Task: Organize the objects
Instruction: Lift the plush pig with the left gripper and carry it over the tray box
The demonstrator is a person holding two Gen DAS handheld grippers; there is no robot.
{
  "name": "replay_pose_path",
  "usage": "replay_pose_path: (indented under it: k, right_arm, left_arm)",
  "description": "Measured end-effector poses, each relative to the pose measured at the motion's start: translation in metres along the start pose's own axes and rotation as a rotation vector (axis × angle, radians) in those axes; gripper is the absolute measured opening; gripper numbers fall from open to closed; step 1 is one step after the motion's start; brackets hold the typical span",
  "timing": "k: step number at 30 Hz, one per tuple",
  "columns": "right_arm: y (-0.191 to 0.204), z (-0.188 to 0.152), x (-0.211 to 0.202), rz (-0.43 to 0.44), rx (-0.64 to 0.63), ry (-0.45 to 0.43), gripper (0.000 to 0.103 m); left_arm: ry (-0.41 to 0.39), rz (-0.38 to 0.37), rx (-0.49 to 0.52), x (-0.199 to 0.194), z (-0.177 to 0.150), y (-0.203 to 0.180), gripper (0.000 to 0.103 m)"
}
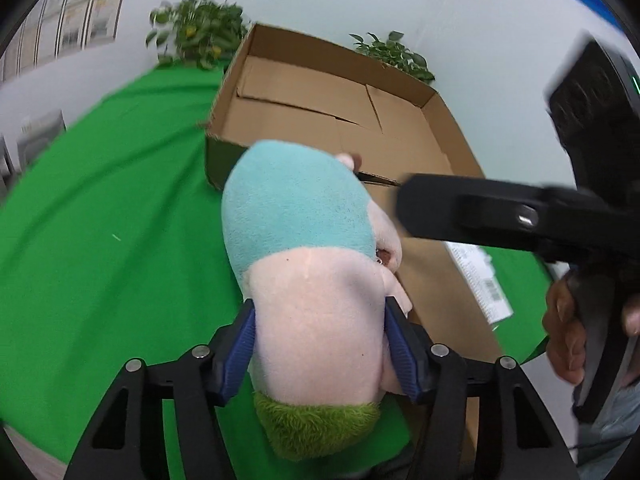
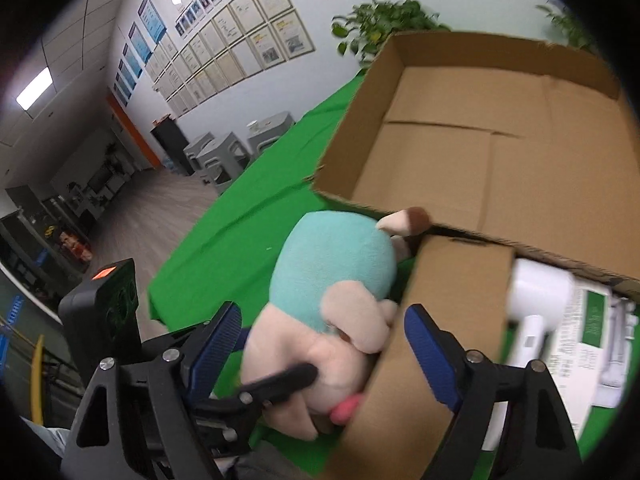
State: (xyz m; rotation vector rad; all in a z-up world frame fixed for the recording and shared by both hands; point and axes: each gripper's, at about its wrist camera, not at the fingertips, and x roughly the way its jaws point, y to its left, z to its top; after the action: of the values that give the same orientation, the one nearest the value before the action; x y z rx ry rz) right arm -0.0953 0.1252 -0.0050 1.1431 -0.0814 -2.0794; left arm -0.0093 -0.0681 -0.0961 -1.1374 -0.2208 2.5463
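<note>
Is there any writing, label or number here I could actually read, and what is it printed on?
None can be read.
White label with barcode beside the cardboard box: print too blurred.
White packet with green panel: lines of print, too blurred.
Framed papers on the wall: too small.
Blue posters: too small.
Orange patch on the black device: no legible text.

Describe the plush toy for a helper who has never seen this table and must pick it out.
On the green table cloth lies an open brown cardboard box. Against its near wall is the pale pink plush toy, gripped by the left tool. Only it is soft, with a turquoise back and green fuzzy end.
</note>
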Motion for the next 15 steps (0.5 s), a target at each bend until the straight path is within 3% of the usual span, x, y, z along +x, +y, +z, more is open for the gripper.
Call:
replay_pose_path:
  k: [6,10,15]
  right_arm:
    - [0.019,0.013,0.038,0.044,-0.024,0.101,0.085]
    - [0.032,0.008,0.059,-0.017,-0.072,0.149,0.079]
    - [0.031,0.005,0.06,-0.061,-0.099,0.132,0.068]
  left_arm:
    - [-0.005,0.024,0.001,-0.026,-0.005,0.014,0.057]
    - [0.001,0.009,-0.041,-0.026,-0.014,0.026,0.057]
    - [-0.007,-0.002,-0.054,-0.027,-0.012,0.032,0.057]
